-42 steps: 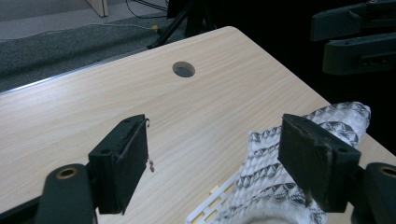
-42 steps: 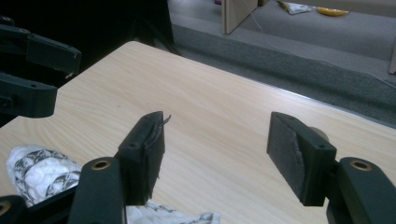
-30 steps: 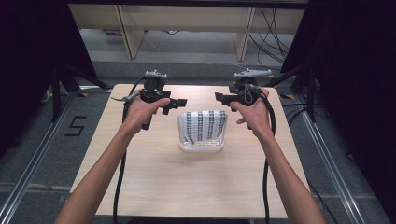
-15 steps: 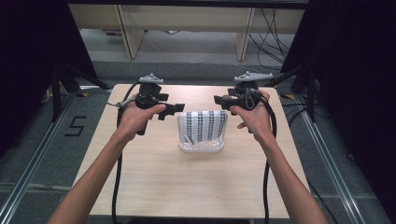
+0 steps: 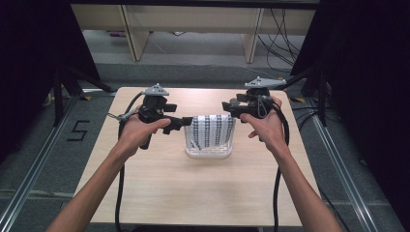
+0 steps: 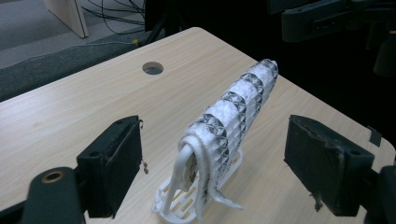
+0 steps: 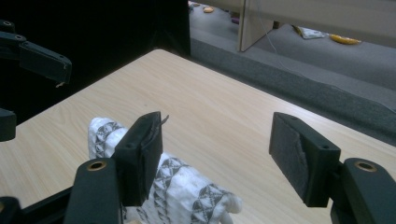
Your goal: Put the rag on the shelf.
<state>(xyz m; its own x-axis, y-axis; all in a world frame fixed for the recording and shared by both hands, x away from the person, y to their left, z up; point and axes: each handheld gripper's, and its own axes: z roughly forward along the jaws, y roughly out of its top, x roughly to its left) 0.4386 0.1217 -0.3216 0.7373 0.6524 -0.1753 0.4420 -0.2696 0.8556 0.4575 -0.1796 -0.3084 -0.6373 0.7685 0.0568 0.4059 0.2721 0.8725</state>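
Approaching patterned cloth (image 5: 211, 131) draped over white rack (image 5: 209, 153) at table (image 5: 193, 193) centre. Left gripper (image 5: 183, 122) and right gripper (image 5: 226, 107) flanking cloth, fingers (image 6: 111, 169) open, empty. Advise pinching top fold at both ends, lifting evenly, rack undisturbed.
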